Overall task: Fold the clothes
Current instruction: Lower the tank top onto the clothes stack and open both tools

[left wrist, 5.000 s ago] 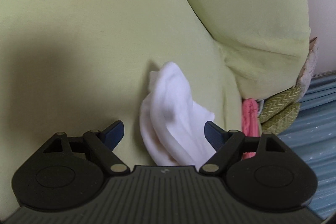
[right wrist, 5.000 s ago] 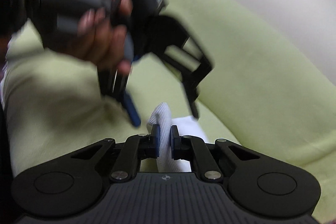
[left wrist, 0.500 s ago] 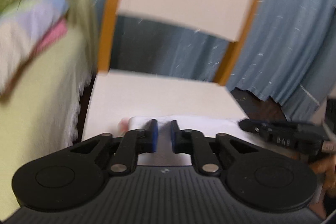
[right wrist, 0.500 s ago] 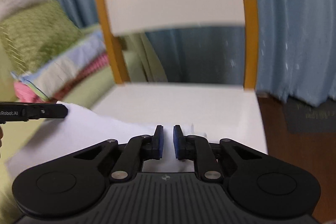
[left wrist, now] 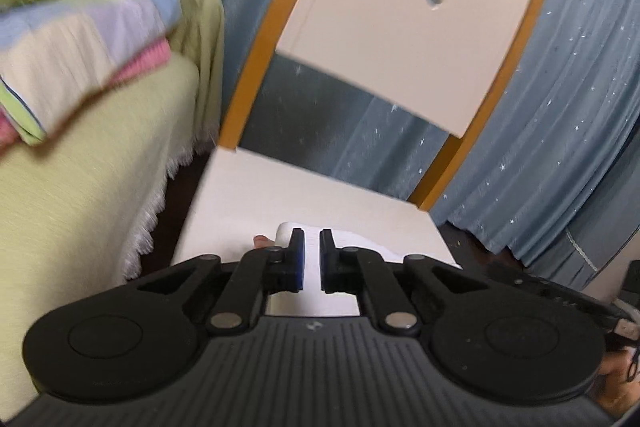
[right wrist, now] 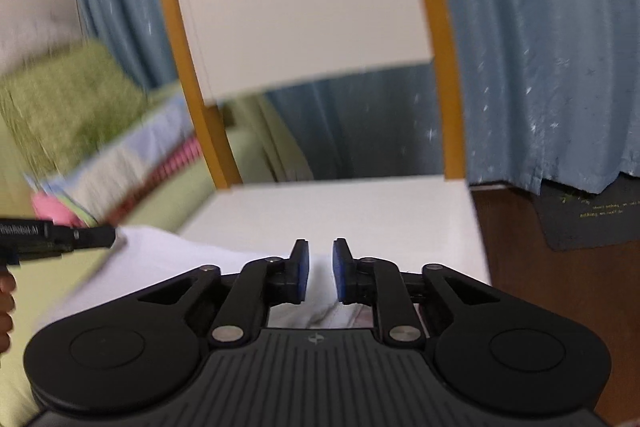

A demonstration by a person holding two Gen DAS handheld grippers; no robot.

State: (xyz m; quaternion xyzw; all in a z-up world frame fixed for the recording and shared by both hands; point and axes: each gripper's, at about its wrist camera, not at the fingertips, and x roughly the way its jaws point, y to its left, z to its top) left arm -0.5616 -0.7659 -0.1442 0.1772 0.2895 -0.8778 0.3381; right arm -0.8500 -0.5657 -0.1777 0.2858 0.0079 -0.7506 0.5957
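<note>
A white garment [right wrist: 180,263] lies spread across the front of a white chair seat [right wrist: 360,211]. My left gripper [left wrist: 311,237] is shut, its pads nipping the garment's edge [left wrist: 360,241]. In the right wrist view the left gripper's tip [right wrist: 96,237] sits at the garment's left corner. My right gripper [right wrist: 320,247] hovers over the garment's right part. Its jaws are opening, with cloth showing below the gap and neither pad pressing on it. In the left wrist view, the right gripper's dark body [left wrist: 560,291] lies low on the right.
The chair's back [left wrist: 400,27] has orange posts and rises just beyond the seat. Left of the chair a green-covered sofa [left wrist: 80,207] bears a stack of folded cloths [left wrist: 80,59] and a green cushion [right wrist: 68,99]. Blue curtains [right wrist: 540,47] hang behind, with a dark floor and mat [right wrist: 592,219] at right.
The right gripper's jaws stand wider than half a second ago. The left gripper stays shut. Both views have drawn back a little from the chair, and the left one has rolled.
</note>
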